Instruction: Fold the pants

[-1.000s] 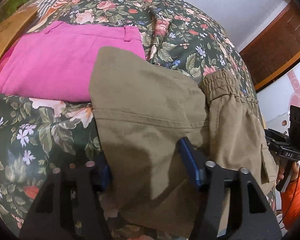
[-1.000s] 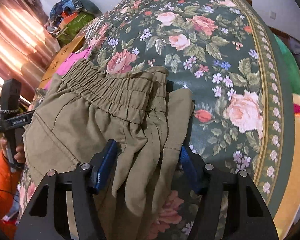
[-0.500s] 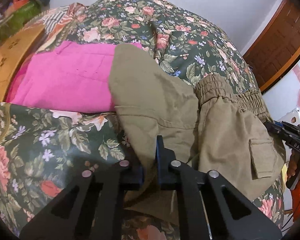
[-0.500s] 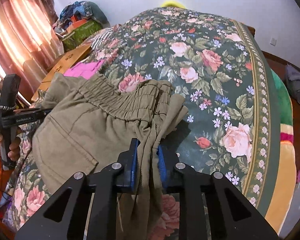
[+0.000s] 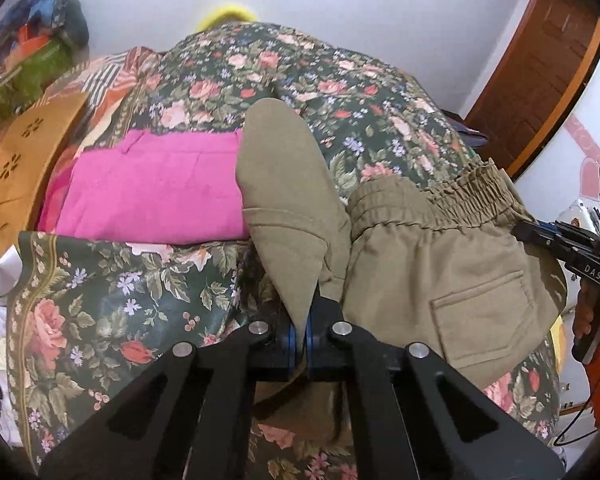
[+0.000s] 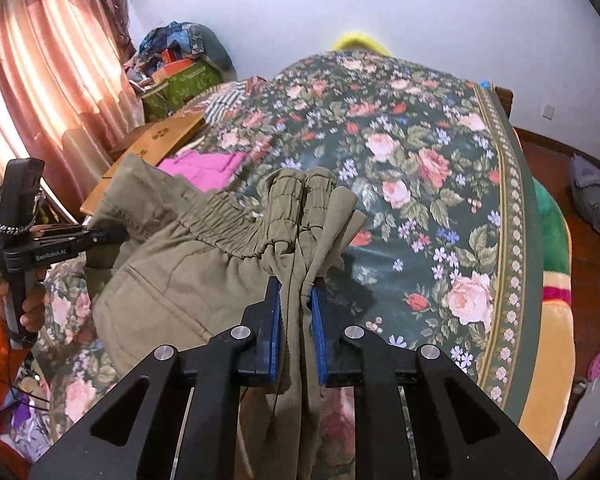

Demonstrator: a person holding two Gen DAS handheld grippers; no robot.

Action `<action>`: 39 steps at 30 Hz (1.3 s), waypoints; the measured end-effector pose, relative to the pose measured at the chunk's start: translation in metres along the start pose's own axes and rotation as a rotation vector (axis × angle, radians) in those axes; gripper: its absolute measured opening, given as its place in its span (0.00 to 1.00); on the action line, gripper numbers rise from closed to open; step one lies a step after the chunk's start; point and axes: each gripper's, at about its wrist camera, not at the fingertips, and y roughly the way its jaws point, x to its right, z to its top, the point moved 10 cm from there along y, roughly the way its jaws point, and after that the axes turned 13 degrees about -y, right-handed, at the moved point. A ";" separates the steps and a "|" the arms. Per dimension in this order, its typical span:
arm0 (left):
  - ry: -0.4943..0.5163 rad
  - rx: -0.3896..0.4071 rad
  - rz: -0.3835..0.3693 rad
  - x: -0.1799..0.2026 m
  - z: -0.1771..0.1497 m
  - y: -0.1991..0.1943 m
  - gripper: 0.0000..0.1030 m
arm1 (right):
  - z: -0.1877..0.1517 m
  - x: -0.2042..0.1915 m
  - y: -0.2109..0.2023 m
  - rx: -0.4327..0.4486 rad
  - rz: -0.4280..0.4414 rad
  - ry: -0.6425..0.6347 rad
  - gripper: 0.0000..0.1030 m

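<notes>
Olive-khaki elastic-waist cotton pants (image 5: 440,264) hang crosswise between both clamped claws, left gripper (image 5: 299,340) pinching probably a leg-side fold, right gripper (image 6: 296,332) nipping the bunched waistband.

My bed's floral bedspread (image 5: 112,280) fills the frame; pink pants (image 5: 156,192) lie at centre left, khaki pants (image 5: 440,264) at right.

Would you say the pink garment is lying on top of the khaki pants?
No, the khaki pants leg overlaps the pink garment edge.
</notes>
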 end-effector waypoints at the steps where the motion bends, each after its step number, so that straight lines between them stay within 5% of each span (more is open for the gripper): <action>1: 0.002 0.004 -0.002 0.001 0.001 -0.002 0.02 | 0.003 -0.002 -0.003 0.007 -0.002 -0.007 0.12; 18: -0.028 0.163 0.007 -0.031 0.065 -0.057 0.02 | 0.077 -0.038 -0.015 0.118 -0.022 -0.088 0.11; 39: -0.123 0.200 0.089 -0.158 0.164 -0.034 0.02 | 0.184 -0.081 0.087 0.162 0.030 -0.134 0.11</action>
